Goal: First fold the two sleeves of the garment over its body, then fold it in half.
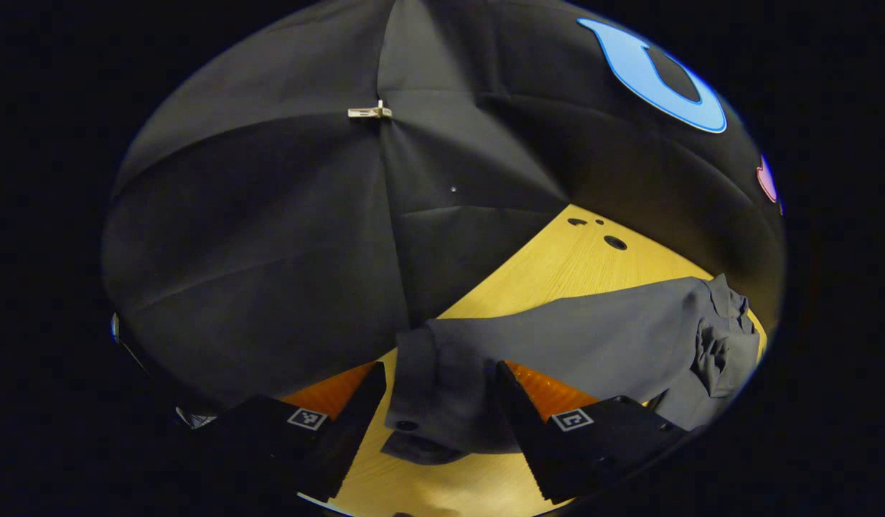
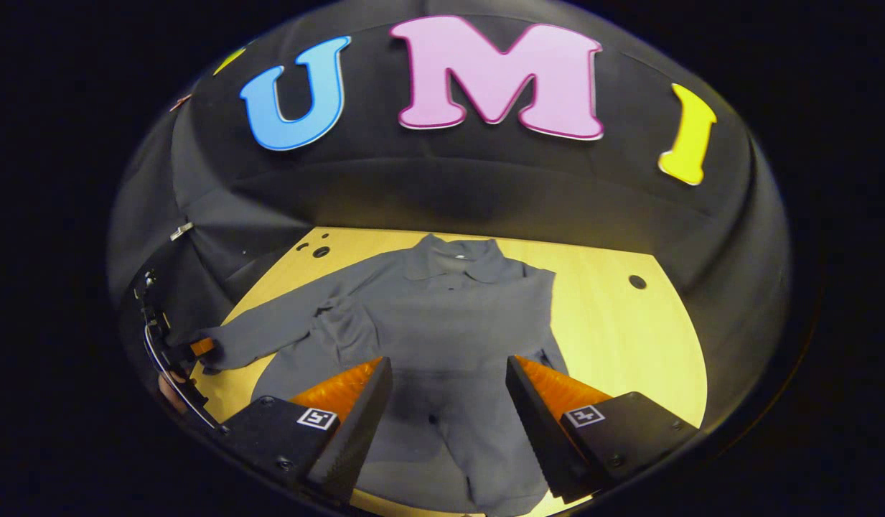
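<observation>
A black cloth wall closes in a pale wooden worktop (image 2: 629, 337) with a few round holes near its far edge. A grey collared shirt (image 2: 449, 316) lies spread on it, collar (image 2: 453, 262) toward the wall. One sleeve already lies folded down over the body, its cuff reaching the near edge between the right gripper's fingers; the other sleeve (image 2: 270, 334) stretches out flat to the side.

The left gripper (image 1: 438, 413) sits low at the end of that outstretched sleeve, fingers apart with the cuff (image 1: 431, 402) lying between them, not yet pinched; it looks placed to take the cuff and carry it over the body. In the right gripper view it appears small at the sleeve's tip.

The right gripper (image 2: 449, 424) hovers over the shirt's lower half, fingers spread and holding nothing, apparently waiting near the hem for the halving fold.
</observation>
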`<state>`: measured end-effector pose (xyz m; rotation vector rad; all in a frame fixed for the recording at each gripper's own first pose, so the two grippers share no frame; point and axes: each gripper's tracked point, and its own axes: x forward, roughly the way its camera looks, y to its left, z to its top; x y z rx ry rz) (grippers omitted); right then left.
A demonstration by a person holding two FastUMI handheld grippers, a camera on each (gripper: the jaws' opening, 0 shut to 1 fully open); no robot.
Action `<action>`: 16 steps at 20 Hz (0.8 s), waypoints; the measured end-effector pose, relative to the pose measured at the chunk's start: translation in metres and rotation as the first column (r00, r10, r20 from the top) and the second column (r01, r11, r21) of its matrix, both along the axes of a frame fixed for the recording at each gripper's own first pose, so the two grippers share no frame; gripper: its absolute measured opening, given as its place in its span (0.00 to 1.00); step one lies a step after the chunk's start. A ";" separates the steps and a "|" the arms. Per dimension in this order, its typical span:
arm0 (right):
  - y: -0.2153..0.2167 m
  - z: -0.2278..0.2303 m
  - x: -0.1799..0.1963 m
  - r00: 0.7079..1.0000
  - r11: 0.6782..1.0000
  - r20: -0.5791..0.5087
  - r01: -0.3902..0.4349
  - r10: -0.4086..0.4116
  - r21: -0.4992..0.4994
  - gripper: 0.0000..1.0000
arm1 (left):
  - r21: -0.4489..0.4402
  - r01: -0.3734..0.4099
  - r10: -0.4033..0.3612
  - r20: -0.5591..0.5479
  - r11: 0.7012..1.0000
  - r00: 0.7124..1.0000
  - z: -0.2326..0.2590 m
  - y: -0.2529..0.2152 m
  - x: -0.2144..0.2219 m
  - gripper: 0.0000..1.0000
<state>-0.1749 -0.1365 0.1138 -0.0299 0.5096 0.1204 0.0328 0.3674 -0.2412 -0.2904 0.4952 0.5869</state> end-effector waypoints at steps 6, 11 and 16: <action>-0.053 0.024 -0.033 0.987 0.987 0.045 0.151 -0.154 0.052 0.98 | -0.061 0.039 -0.042 -0.047 0.997 0.998 -0.019 -0.016 0.013 0.55; -0.095 0.025 -0.050 0.972 0.974 0.076 0.219 -0.223 0.053 0.98 | -0.034 0.058 -0.060 -0.074 0.998 0.995 -0.017 -0.022 0.021 0.17; -0.131 0.009 -0.064 0.962 0.961 0.059 0.263 -0.268 0.082 0.98 | 0.009 0.077 -0.077 -0.030 0.997 0.997 0.018 -0.033 0.027 0.06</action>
